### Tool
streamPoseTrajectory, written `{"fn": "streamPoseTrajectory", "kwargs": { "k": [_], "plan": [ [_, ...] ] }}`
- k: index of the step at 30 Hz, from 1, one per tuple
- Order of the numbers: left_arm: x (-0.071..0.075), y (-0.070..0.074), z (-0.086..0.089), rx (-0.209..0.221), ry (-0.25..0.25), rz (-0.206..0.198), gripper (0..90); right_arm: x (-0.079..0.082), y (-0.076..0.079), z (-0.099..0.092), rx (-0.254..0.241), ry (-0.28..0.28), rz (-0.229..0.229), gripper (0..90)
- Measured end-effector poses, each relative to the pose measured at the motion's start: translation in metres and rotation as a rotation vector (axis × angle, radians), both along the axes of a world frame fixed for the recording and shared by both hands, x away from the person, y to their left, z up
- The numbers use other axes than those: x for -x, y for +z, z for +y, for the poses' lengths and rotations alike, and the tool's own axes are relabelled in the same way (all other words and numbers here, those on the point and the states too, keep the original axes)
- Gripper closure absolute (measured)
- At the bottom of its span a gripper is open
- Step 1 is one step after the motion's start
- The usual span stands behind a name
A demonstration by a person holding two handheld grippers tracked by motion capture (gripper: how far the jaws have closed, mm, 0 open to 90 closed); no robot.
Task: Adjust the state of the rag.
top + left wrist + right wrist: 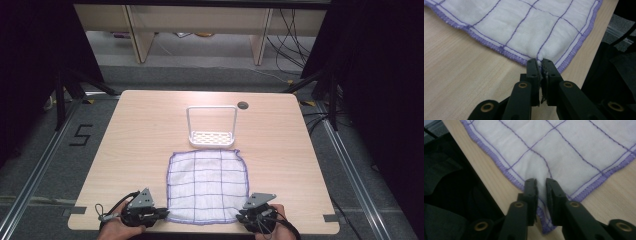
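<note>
**Both grippers pinch the cloth's near corners**

Fingers of the left gripper (539, 63) are clenched on the near left corner of the cloth (207, 185); in the left gripper view a small tuft of white fabric is squeezed between the two black jaws, which stand almost together. The right gripper (541, 182) grasps the near right corner, its jaws a little apart with a fold of cloth bunched up between them (the purple hem runs under and past the tips).

Seen from the high view, the cloth lies spread flat in the lower middle of the frame, white with a purple grid and purple edging, on the table (140, 150). The left gripper (162, 214) sits at its lower left corner and the right gripper (241, 215) at its lower right, each held by a hand at the bottom edge. Just above the cloth, in the centre of the frame, stands a white rack (211, 127), apart from the fabric.
</note>
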State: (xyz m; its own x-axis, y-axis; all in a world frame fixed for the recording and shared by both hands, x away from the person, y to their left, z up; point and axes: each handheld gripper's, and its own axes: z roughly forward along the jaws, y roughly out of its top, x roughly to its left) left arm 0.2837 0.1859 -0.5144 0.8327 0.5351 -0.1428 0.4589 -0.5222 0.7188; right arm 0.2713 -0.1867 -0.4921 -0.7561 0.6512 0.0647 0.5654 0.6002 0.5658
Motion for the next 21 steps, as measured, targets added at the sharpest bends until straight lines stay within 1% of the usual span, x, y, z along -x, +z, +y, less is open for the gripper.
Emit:
{"fn": "streamPoseTrajectory", "kwargs": {
  "k": [1, 2, 3, 4, 5, 6, 7, 8, 9, 10, 11, 12, 13, 14, 15, 16, 17, 18, 19, 20, 21],
  "plan": [
    [0.001, 0.000, 0.000, -0.011, -0.015, -0.004, 85.5, 0.001, 0.000, 0.000, 0.012, 0.008, -0.010, 83.7],
    [0.003, 0.001, 0.000, -0.003, -0.026, -0.006, 85.9, 0.002, 0.001, -0.001, 0.019, 0.022, -0.016, 85.4],
    [0.004, 0.001, 0.000, -0.013, -0.024, -0.007, 86.1, 0.004, 0.002, -0.001, 0.019, 0.027, -0.010, 86.1],
    [0.006, 0.001, 0.000, -0.001, -0.035, -0.010, 86.1, 0.005, 0.002, -0.001, 0.018, 0.027, -0.020, 86.3],
    [0.008, 0.001, 0.000, 0.005, -0.028, 0.005, 86.1, 0.007, 0.002, -0.001, 0.015, 0.037, -0.030, 86.4],
    [0.009, 0.002, 0.001, -0.011, -0.047, -0.008, 86.1, 0.011, 0.003, -0.001, 0.012, 0.036, -0.015, 86.4],
    [0.012, 0.002, 0.001, -0.001, -0.041, 0.004, 86.1, 0.014, 0.003, -0.001, 0.012, 0.052, -0.019, 86.4],
    [0.013, 0.002, 0.002, -0.003, -0.049, -0.003, 86.0, 0.016, 0.003, -0.001, 0.016, 0.063, -0.034, 86.3],
    [0.015, 0.001, 0.002, -0.002, -0.039, 0.013, 85.8, 0.017, 0.005, 0.000, 0.027, 0.076, -0.031, 85.7],
    [0.015, 0.001, 0.003, -0.006, -0.042, 0.010, 85.2, 0.017, 0.006, 0.001, 0.030, 0.080, -0.026, 82.5],
    [0.014, 0.001, 0.004, -0.008, -0.041, 0.015, 83.8, 0.017, 0.006, 0.003, 0.024, 0.070, -0.017, 75.4],
    [0.013, 0.001, 0.005, 0.020, -0.018, 0.030, 78.5, 0.015, 0.007, 0.003, 0.014, 0.070, -0.016, 68.1],
    [0.011, 0.002, 0.006, 0.036, 0.001, 0.039, 69.6, 0.013, 0.007, 0.002, 0.012, 0.067, -0.008, 65.1],
    [0.007, 0.005, 0.008, 0.062, 0.022, 0.044, 66.1, 0.010, 0.008, 0.002, -0.002, 0.066, -0.029, 59.8],
    [0.005, 0.007, 0.009, 0.072, 0.035, 0.042, 59.7, 0.006, 0.012, 0.000, -0.020, 0.040, -0.041, 54.8],
    [0.000, 0.010, 0.010, 0.096, 0.066, 0.037, 55.0, 0.002, 0.014, -0.002, -0.030, 0.035, -0.052, 54.1],
    [-0.006, 0.014, 0.012, 0.097, 0.081, 0.019, 51.6, -0.004, 0.019, -0.004, -0.047, 0.019, -0.059, 52.8],
    [-0.014, 0.018, 0.014, 0.101, 0.103, 0.009, 49.8, -0.012, 0.023, -0.007, -0.062, -0.002, -0.081, 50.6],
    [-0.021, 0.020, 0.014, 0.126, 0.132, -0.003, 48.0, -0.020, 0.026, -0.009, -0.079, -0.059, -0.101, 50.2],
    [-0.031, 0.022, 0.014, 0.139, 0.171, -0.008, 45.9, -0.030, 0.032, -0.011, -0.069, -0.076, -0.106, 50.2],
    [-0.038, 0.024, 0.015, 0.125, 0.180, -0.012, 44.3, -0.043, 0.035, -0.012, -0.063, -0.093, -0.138, 49.4]
  ]
}}
